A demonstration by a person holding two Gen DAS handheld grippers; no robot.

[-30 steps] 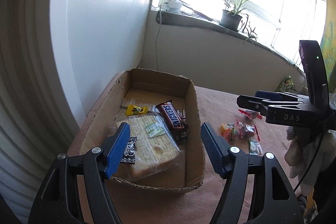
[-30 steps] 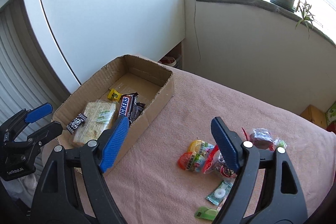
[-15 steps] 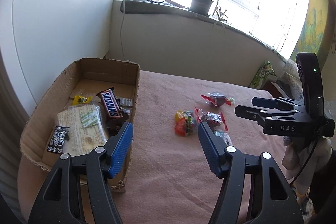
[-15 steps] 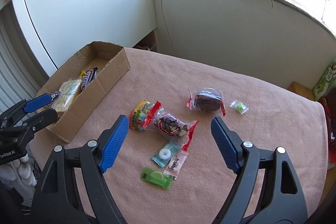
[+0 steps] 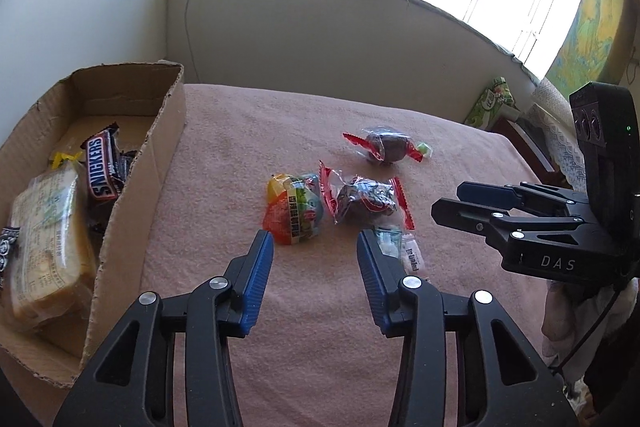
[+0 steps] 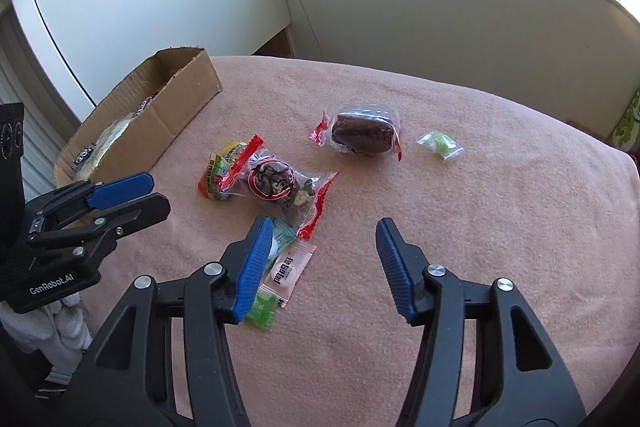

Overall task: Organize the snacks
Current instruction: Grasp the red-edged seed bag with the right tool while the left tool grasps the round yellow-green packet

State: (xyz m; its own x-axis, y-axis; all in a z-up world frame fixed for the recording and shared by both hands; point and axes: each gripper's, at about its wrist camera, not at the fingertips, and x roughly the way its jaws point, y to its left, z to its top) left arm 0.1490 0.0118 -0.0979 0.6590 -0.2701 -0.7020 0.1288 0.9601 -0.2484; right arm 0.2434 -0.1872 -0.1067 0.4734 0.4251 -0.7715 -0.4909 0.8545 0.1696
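Snacks lie scattered on the pink-covered table [image 6: 480,227]: a colourful jelly packet [image 5: 294,213] just ahead of the left gripper [image 5: 316,247], at twelve o'clock; a pink sachet [image 6: 291,267] touching the right gripper [image 6: 320,231] at nine o'clock. Both grippers' jaws stand apart, empty. The cardboard box [image 5: 136,187] sits at nine o'clock.

"SNICKERS" in white letters on brown candy bar wrapper [image 5: 102,169]. "DAS" on black right gripper [image 5: 472,201] body. "GenRobot.AI" on black left gripper [image 6: 132,197] body. Red Chinese letters on pink sachet [image 6: 291,267].
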